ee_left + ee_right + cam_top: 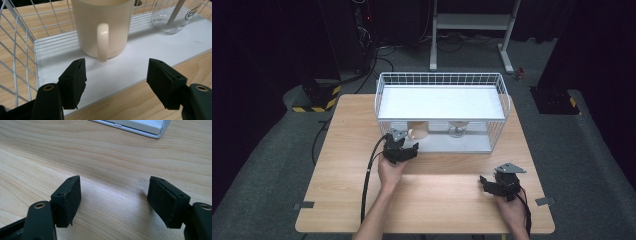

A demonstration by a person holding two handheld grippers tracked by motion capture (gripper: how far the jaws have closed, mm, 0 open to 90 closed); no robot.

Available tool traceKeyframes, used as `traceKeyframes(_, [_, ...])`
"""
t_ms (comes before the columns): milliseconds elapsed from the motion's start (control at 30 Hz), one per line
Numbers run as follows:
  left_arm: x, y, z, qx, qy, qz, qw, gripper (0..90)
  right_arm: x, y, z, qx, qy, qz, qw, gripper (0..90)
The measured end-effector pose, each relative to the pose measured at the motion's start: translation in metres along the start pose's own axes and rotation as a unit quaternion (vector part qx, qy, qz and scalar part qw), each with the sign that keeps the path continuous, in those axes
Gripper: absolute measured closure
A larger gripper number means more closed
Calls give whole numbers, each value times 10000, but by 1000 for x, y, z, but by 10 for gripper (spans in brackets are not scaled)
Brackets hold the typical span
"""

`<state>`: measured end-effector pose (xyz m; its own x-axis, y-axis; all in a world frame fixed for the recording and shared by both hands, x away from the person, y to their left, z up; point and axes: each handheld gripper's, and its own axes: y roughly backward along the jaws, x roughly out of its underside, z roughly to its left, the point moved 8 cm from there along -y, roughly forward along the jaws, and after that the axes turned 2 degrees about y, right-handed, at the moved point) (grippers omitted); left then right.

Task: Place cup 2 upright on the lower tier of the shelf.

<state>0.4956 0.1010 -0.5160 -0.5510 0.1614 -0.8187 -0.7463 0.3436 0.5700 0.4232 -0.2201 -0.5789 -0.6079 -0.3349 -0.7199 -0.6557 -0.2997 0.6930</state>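
A cream mug (102,27) stands upright on the white lower shelf (140,57) of a wire rack (379,95), its handle (102,41) turned toward my left gripper (116,75). That gripper is open, a little short of the handle, with nothing between its pads. From above, the left gripper (404,147) sits at the rack's front left, close to the mug (418,131). My right gripper (487,182) rests low over the table's front right. Its jaws (113,195) are open over bare wood.
A clear glass (172,17) stands on the same shelf to the mug's right, also seen in the high view (457,130). The rack has a white top shelf (442,102) and wire sides. A black cable (369,175) trails from the left gripper.
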Motion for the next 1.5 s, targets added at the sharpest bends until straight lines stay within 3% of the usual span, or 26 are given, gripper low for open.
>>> traceKeyframes(1500, [8, 44, 3, 281, 243, -270, 9989, 294, 0, 0, 0, -2, -5, -5, 10000, 272])
